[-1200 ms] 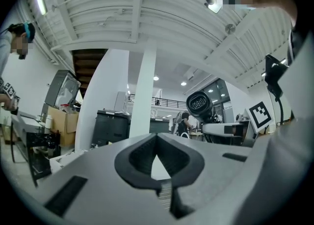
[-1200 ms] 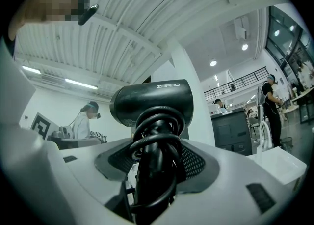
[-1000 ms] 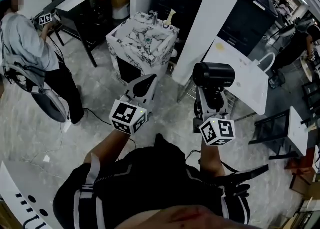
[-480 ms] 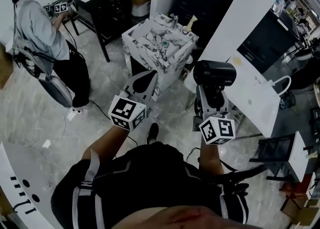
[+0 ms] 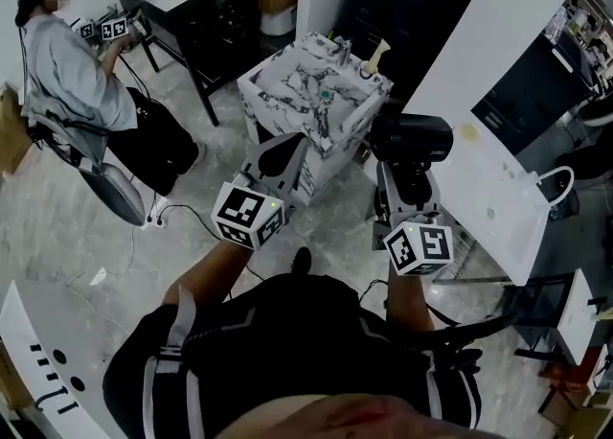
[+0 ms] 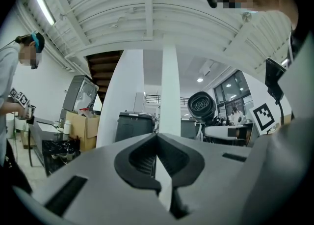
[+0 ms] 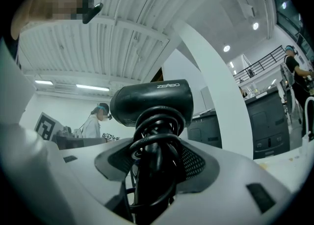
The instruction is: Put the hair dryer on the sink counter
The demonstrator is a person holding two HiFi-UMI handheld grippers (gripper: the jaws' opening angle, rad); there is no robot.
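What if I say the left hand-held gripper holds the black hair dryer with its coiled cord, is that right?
No, the right hand-held gripper holds the black hair dryer with its coiled cord; the right gripper view shows it.

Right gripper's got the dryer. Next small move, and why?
Probably carry the hair dryer forward to the sink counter. The right gripper is shut on its cord-wrapped handle, holding it in the air, and the counter stands ahead of it, not under it. The left gripper is shut, empty.
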